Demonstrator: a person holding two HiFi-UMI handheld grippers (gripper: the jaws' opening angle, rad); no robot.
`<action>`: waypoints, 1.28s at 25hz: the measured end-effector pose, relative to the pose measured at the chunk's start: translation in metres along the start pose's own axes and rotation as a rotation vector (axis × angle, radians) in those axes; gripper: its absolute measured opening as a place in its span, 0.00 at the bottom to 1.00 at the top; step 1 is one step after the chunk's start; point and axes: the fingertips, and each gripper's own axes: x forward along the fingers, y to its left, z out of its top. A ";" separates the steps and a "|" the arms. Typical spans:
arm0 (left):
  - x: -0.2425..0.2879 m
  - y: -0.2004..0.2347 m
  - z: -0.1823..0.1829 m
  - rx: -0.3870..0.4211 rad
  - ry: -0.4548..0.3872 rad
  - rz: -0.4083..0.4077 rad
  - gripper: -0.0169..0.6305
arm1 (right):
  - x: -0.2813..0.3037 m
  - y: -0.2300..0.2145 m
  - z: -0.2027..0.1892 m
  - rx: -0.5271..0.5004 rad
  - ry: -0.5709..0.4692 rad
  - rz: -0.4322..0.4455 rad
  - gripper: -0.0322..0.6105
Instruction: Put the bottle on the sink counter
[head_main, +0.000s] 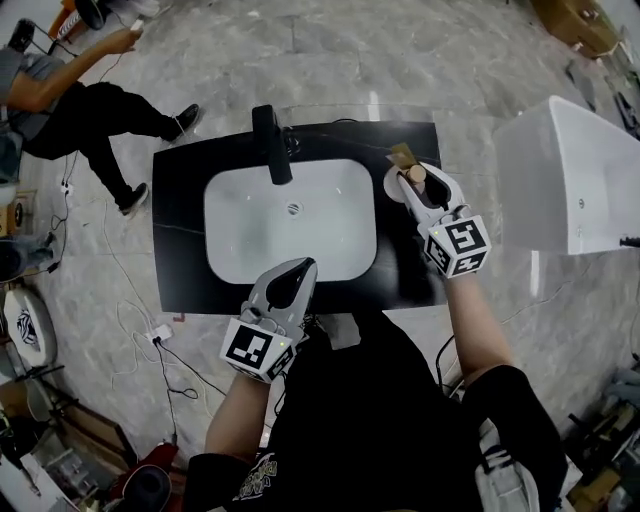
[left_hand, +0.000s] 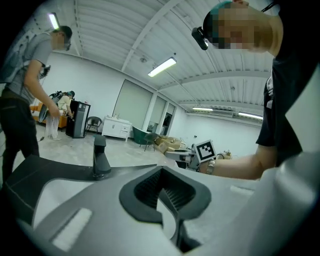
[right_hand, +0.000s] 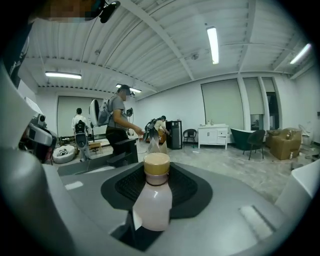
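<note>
While the right gripper (head_main: 413, 180) clamps the bottle (right_hand: 154, 196) by its body, jaws closed on both sides of it, we read the bottle's long axis as upright, with the tan cap (right_hand: 156, 164) on top. From the head view, the bottle sits over the far right part of the black counter (head_main: 182, 235), on the strip just right of the white basin (head_main: 290, 240). We cannot tell whether its base touches the surface. We judge the set-down to be a short straight descent, well clear of the faucet (head_main: 271, 143).

The left gripper (head_main: 297, 272) is at the counter's near edge, jaws together and empty, well apart from the bottle.

The counter top is flat and glossy. It stands on a grey marbled floor (head_main: 420, 60), with a white tub (head_main: 575, 180) to the right and a person (head_main: 70, 95) at far left.
</note>
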 end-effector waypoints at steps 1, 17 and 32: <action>0.003 0.000 -0.001 -0.005 0.006 0.008 0.03 | 0.006 -0.004 -0.003 -0.003 0.003 0.006 0.31; 0.053 -0.004 -0.017 -0.062 0.012 0.071 0.03 | 0.077 -0.051 -0.052 -0.048 0.062 0.079 0.31; 0.071 -0.005 -0.029 -0.098 0.037 0.083 0.03 | 0.105 -0.059 -0.069 -0.051 0.067 0.102 0.31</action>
